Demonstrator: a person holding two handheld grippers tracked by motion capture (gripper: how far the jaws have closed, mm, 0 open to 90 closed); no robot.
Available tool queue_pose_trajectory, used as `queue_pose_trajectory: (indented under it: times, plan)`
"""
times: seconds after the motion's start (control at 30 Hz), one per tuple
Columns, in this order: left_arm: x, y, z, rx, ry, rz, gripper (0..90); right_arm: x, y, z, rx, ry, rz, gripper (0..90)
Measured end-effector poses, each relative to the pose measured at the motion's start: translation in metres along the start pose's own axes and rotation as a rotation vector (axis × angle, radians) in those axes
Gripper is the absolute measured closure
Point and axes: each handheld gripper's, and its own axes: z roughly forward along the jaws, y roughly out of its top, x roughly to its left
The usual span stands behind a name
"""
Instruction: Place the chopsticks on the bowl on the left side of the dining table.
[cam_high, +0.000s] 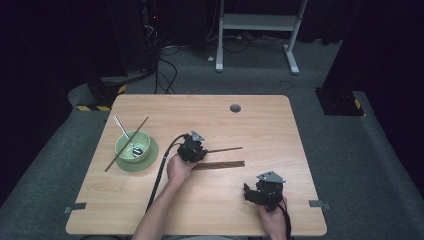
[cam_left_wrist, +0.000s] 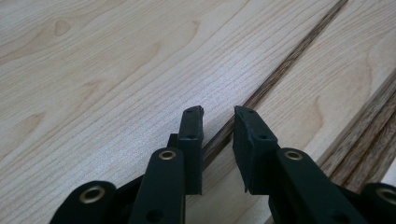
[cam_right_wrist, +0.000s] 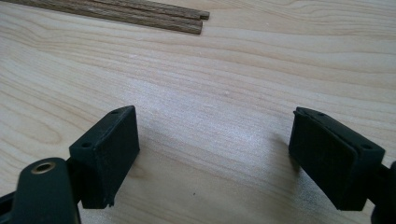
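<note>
Left tool (cam_left_wrist: 218, 116) narrowly open astride a single chopstick (cam_left_wrist: 280, 70) on the table (cam_left_wrist: 93, 70), right tool (cam_right_wrist: 212, 140) wide open, empty

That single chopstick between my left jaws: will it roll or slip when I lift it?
The chopstick looks thin, stiff wood, lying flat on the table, so probably light. The left gripper straddles one end, pads not touching; lifted there, it may tilt or pivot.

Thin brown chopstick (cam_left_wrist: 285, 63) — flat on table, between tool tips.
</note>
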Motion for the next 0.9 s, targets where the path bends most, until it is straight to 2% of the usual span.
queue_pose_trajectory:
  times: [0.4, 0.43, 0.6, 0.9]
  plan:
    - [0.005, -0.001, -0.001, 0.000, 0.000, 0.007, 73.9, 0.000, 0.000, 0.000, 0.000, 0.000, 0.001, 15.9]
    - [0.005, -0.001, -0.001, -0.001, -0.004, -0.003, 74.1, 0.000, 0.000, 0.000, 0.000, 0.000, 0.001, 15.9]
    - [0.007, -0.002, -0.002, 0.002, -0.001, -0.002, 74.4, 0.000, 0.000, 0.000, 0.000, -0.001, 0.001, 15.9]
    - [0.013, -0.002, -0.005, 0.025, 0.008, -0.008, 75.1, 0.000, 0.000, 0.000, 0.000, 0.000, 0.001, 15.8]
